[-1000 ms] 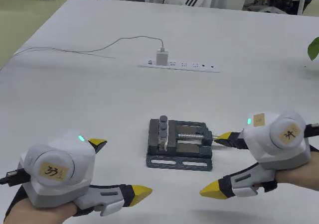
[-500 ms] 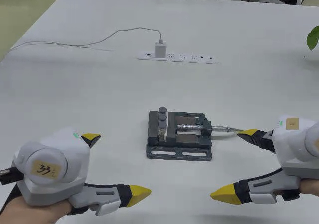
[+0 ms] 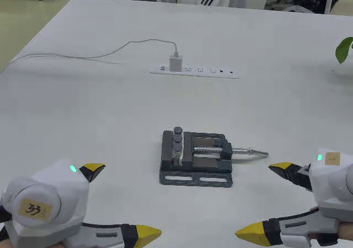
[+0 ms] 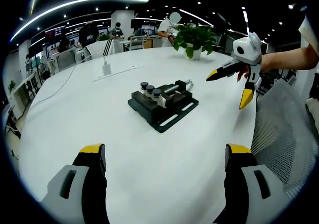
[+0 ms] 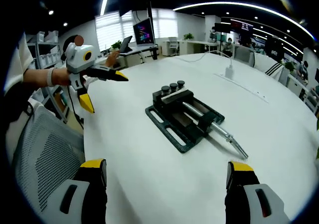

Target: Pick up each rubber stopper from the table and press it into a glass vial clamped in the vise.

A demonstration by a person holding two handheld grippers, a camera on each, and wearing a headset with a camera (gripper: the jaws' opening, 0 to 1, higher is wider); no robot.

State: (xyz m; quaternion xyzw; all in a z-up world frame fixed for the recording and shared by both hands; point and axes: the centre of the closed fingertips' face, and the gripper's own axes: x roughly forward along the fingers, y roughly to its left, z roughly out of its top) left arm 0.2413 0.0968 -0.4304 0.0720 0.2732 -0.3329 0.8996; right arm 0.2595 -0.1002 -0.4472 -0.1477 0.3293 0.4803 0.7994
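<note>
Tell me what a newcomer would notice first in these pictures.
A dark vise sits central on the white table, three dark-capped vials clamped in a row. The left gripper and right gripper flank it, both open and empty. Farther back lies a white power strip with a charger plugged in.

matt dark metal vise point(image 3: 205, 163), shiny steel screw handle point(image 3: 248, 151), smooth matt white table point(image 3: 99, 110), white plastic power strip point(image 3: 201, 71)
</note>
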